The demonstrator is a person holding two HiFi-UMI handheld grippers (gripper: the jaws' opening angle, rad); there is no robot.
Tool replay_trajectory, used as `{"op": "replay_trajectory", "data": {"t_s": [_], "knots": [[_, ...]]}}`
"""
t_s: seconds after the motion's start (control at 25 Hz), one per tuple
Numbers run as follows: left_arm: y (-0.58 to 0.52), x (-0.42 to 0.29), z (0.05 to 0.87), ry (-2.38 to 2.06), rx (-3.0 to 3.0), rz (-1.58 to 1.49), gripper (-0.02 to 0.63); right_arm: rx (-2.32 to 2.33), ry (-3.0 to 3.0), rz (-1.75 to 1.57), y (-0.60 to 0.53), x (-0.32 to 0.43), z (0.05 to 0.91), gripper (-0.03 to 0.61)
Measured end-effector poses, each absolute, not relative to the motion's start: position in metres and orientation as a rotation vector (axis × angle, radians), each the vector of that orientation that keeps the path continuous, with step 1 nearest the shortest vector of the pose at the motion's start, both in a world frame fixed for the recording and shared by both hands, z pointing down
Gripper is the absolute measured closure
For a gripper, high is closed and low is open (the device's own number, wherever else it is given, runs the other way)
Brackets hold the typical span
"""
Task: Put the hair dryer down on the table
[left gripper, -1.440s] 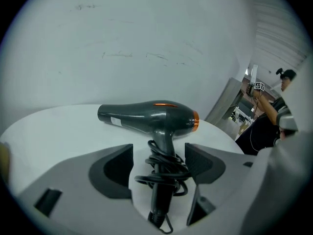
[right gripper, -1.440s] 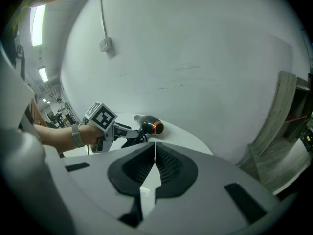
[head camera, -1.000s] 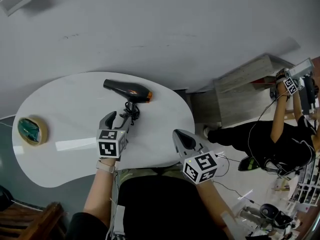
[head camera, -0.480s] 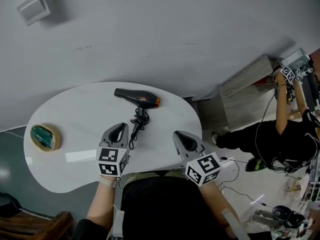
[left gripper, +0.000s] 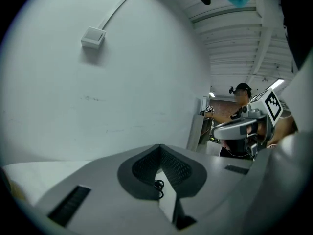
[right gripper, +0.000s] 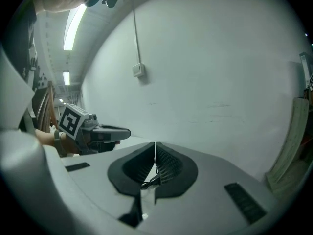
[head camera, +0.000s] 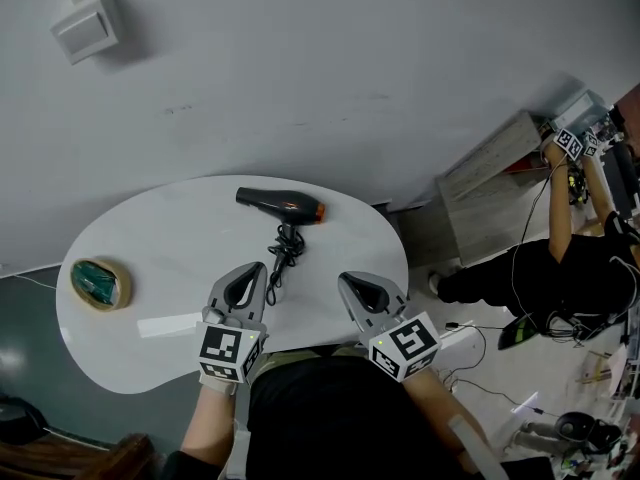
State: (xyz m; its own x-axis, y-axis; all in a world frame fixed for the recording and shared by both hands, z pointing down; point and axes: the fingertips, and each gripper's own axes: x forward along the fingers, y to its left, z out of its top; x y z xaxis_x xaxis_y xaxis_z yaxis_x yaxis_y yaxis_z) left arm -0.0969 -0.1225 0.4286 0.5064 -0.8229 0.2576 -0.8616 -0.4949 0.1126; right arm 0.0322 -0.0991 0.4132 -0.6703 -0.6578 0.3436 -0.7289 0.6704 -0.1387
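Note:
The black hair dryer (head camera: 280,206) with an orange end lies on its side on the white table (head camera: 170,238), near the far edge. Its coiled black cord (head camera: 286,248) rests just in front of it, and shows as a sliver between the pads in the left gripper view (left gripper: 158,186) and the right gripper view (right gripper: 149,182). My left gripper (head camera: 254,268) hovers near the table's front edge, a little short of the cord, shut and empty (left gripper: 160,148). My right gripper (head camera: 346,280) is beside it, jaws meeting with nothing between them (right gripper: 155,145).
A tape roll with something green inside (head camera: 98,283) sits at the table's left end. To the right, off the table, another person (head camera: 560,268) stands by a wooden panel (head camera: 490,183). A small box (head camera: 88,25) is mounted on the wall.
My left gripper has drawn back from the hair dryer's cord toward the near edge and its jaws have closed. The hair dryer stays lying on the table.

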Motion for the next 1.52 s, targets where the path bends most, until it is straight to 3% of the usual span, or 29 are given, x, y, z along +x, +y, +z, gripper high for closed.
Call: {"op": "replay_trajectory", "data": {"t_s": [1.52], "knots": [[-0.113, -0.077, 0.433, -1.409, 2.570, 0.230, 0.603, 1.037, -2.640, 0.388, -0.089, 0.028, 0.438, 0.563]]}}
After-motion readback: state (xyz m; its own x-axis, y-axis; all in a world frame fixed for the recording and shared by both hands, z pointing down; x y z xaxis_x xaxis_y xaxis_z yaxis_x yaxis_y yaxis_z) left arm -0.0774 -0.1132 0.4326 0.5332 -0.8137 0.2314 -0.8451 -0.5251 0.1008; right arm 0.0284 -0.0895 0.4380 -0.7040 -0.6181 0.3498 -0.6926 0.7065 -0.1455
